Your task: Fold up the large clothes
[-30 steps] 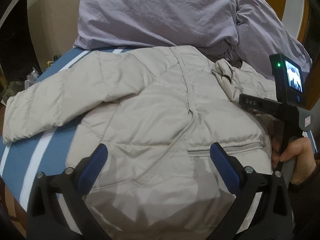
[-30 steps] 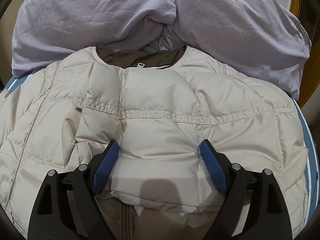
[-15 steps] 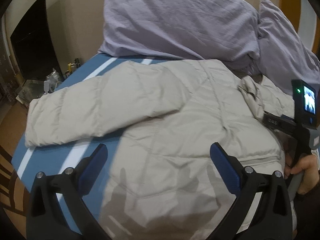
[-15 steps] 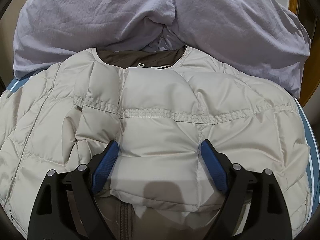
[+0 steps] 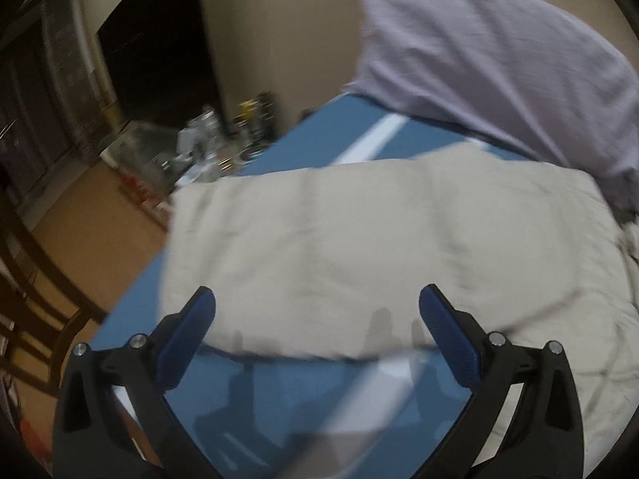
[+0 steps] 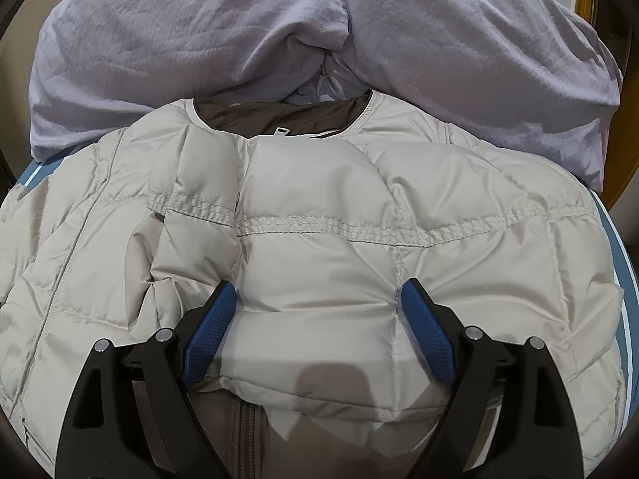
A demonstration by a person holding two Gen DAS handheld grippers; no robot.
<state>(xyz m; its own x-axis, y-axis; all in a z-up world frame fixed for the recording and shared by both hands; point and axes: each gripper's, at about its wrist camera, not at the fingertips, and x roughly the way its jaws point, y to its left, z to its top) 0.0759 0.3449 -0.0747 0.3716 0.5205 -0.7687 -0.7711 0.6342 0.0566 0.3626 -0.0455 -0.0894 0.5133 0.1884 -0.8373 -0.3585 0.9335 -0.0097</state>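
Lying flat, jacket [image 6: 319,239] collar [image 6: 279,117] faces pillows [image 6: 199,40].

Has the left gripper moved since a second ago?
Yes. The left gripper has swung toward the outstretched sleeve; the lilac pillow slid to the view's right.

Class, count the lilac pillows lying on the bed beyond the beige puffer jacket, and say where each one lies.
2. One pillow lies beyond the jacket's left shoulder, the other pillow beyond its right shoulder; they meet behind the collar. More may be hidden out of frame.
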